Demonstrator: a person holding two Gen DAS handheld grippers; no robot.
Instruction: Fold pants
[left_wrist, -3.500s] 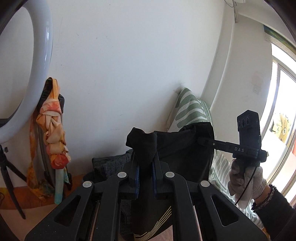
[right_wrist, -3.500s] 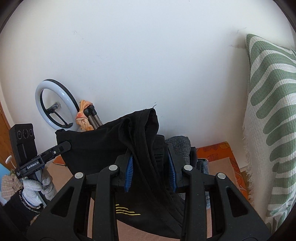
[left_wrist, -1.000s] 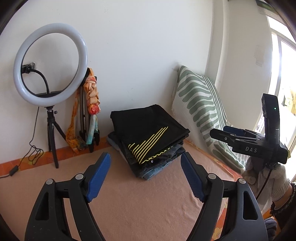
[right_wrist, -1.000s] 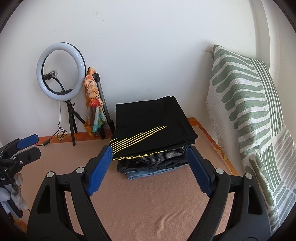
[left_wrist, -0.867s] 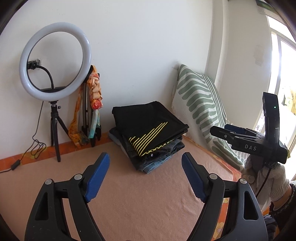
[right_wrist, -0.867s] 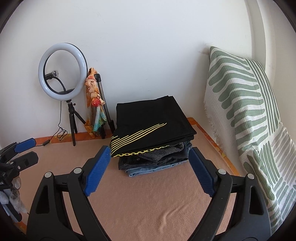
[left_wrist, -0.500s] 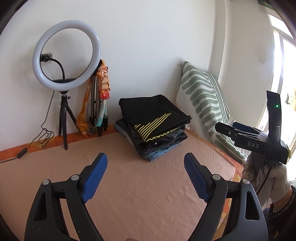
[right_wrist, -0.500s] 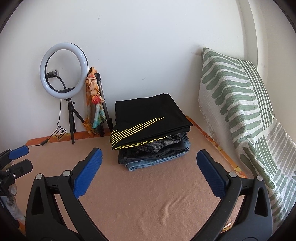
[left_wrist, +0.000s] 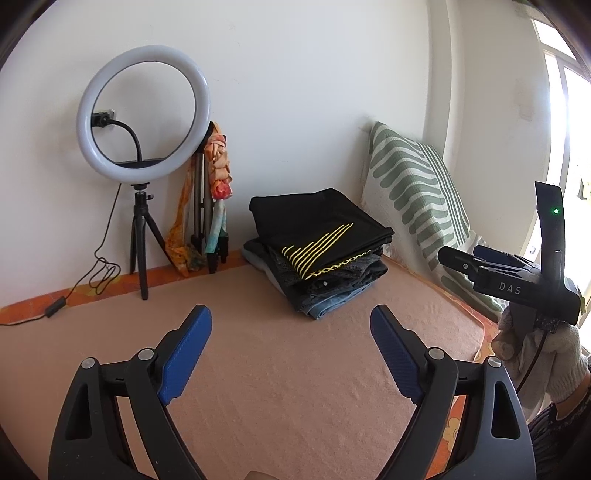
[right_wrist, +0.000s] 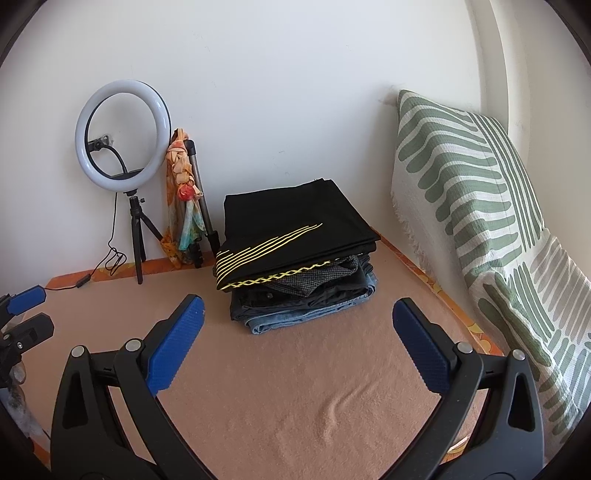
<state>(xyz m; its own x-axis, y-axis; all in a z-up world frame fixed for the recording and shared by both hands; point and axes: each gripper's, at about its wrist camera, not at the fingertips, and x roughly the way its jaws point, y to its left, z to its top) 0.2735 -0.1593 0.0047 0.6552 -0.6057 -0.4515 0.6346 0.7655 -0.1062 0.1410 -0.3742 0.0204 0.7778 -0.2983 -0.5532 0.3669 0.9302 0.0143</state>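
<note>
Folded black pants with yellow stripes (left_wrist: 314, 225) lie on top of a stack of folded clothes (left_wrist: 328, 291) at the back of the peach blanket (left_wrist: 280, 369), near the wall. The same pants (right_wrist: 291, 225) and stack (right_wrist: 306, 302) show in the right wrist view. My left gripper (left_wrist: 291, 325) is open and empty, well in front of the stack. My right gripper (right_wrist: 295, 317) is open and empty too, just in front of the stack. The right gripper also shows in the left wrist view (left_wrist: 476, 258), off to the right, and the left gripper in the right wrist view (right_wrist: 26, 310), at the left edge.
A ring light on a small tripod (left_wrist: 142, 118) stands at the back left with its cable on the floor. A second tripod with an orange scarf (left_wrist: 216, 177) leans on the wall. A green-striped pillow (right_wrist: 476, 184) leans on the right wall.
Both grippers let go of the black pants, which now lie folded on the stack. Both have pulled back from the stack and stand wide open.
</note>
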